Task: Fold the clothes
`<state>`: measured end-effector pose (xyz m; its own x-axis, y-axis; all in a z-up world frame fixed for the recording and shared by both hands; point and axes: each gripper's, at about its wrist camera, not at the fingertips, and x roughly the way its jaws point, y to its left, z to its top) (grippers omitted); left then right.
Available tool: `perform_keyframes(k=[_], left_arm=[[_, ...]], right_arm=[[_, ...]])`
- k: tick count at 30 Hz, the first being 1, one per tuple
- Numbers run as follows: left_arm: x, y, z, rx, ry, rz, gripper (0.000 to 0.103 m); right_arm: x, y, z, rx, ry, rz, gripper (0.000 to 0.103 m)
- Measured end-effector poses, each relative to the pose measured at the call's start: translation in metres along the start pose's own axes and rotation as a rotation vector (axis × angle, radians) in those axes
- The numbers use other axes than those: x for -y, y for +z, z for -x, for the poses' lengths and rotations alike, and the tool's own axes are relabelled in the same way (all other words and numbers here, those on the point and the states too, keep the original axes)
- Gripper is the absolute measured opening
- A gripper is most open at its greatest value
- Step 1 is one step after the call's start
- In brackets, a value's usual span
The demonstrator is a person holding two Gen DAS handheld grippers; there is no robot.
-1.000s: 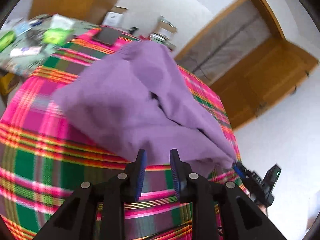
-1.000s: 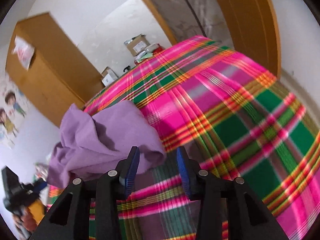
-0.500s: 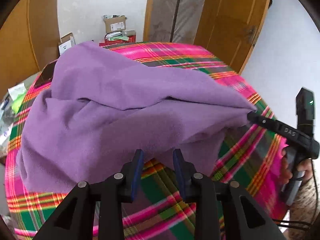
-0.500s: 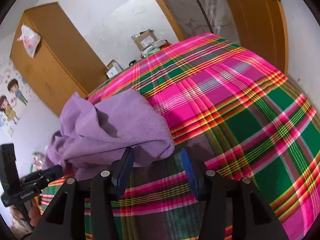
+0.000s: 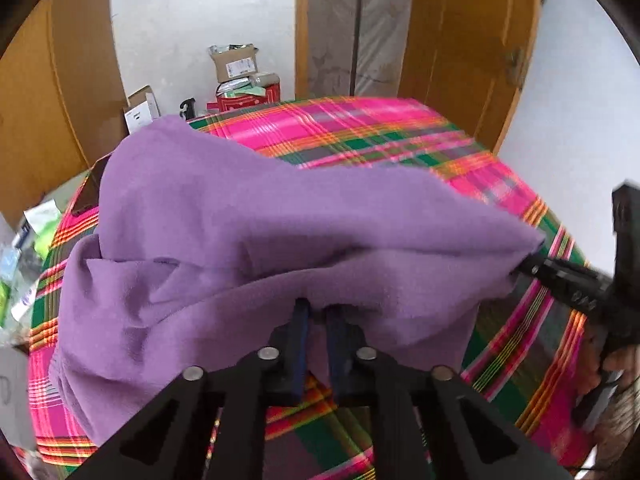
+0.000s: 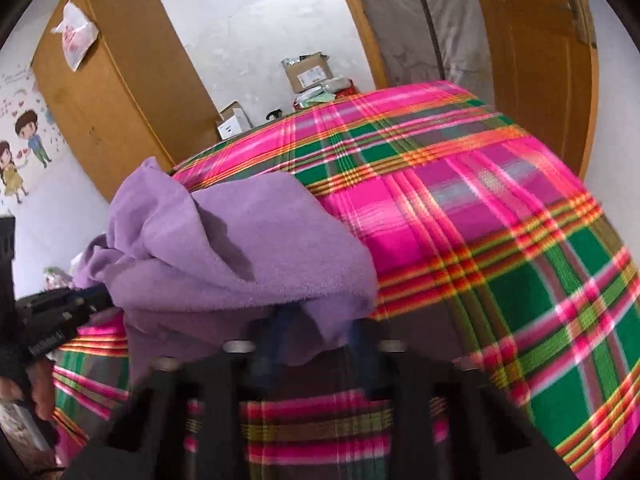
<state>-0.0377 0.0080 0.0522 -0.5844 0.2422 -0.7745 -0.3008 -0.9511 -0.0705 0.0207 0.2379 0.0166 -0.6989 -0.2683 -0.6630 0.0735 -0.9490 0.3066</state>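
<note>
Purple cloth (image 5: 248,240) lies bunched on the plaid-covered bench (image 5: 400,136), near edge. Both hand-held grippers were apart w/ nothing between; now left hand-held gripper (image 5: 318,312) is clamped on its hem, right hand-held gripper (image 6: 316,320) closing on a corner. Looks ready to lift & spread.

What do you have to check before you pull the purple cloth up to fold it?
1. Left gripper has the cloth: ok, jaws shut on its near edge.
2. Right gripper has it too: cannot tell; jaws closing, cloth between them, picture blurred.
3. Both grippers at the same near edge: ok.
4. Cloth lying flat: not ok, bunched and creased.
5. Space on the cover to spread it: ok, bare plaid beside the cloth.
</note>
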Motion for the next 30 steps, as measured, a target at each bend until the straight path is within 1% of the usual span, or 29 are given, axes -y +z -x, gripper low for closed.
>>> perform_keyframes(k=[3, 5, 8, 11, 14, 18, 20, 22, 24, 25, 27, 30], left_arm=[[-0.012, 0.007, 0.007, 0.016, -0.040, 0.062, 0.005], [-0.017, 0.012, 0.013, 0.051, -0.027, 0.077, 0.004], [-0.028, 0.020, 0.021, 0.087, -0.043, 0.125, 0.004], [-0.042, 0.026, 0.030, 0.119, -0.038, 0.163, 0.004], [-0.055, 0.031, 0.037, 0.150, -0.036, 0.204, 0.004], [-0.073, 0.033, 0.048, 0.189, -0.014, 0.257, 0.004], [-0.087, 0.032, 0.055, 0.214, 0.010, 0.291, 0.001], [-0.100, 0.030, 0.061, 0.242, 0.046, 0.325, 0.000], [-0.111, 0.027, 0.066, 0.260, 0.068, 0.355, 0.000], [-0.116, 0.026, 0.064, 0.247, 0.064, 0.362, 0.000], [-0.121, 0.023, 0.059, 0.215, 0.053, 0.366, 0.000], [-0.112, 0.015, 0.050, 0.178, 0.039, 0.335, 0.000]], right_arm=[[-0.003, 0.011, 0.002, 0.031, -0.010, 0.003, 0.009], [-0.012, 0.025, 0.008, 0.079, -0.032, 0.034, 0.009], [-0.031, 0.047, 0.019, 0.140, -0.044, 0.086, 0.008], [-0.052, 0.069, 0.028, 0.210, -0.059, 0.150, 0.008], [-0.075, 0.094, 0.038, 0.284, -0.048, 0.205, 0.008], [-0.110, 0.124, 0.045, 0.370, -0.027, 0.283, 0.008], [-0.131, 0.134, 0.045, 0.412, -0.019, 0.329, 0.008], [-0.151, 0.140, 0.043, 0.443, -0.009, 0.385, 0.008], [-0.167, 0.145, 0.038, 0.458, 0.007, 0.417, 0.008], [-0.178, 0.146, 0.033, 0.448, 0.039, 0.441, 0.008], [-0.194, 0.142, 0.020, 0.411, 0.084, 0.500, 0.007], [-0.209, 0.131, -0.007, 0.310, 0.112, 0.567, 0.007]])
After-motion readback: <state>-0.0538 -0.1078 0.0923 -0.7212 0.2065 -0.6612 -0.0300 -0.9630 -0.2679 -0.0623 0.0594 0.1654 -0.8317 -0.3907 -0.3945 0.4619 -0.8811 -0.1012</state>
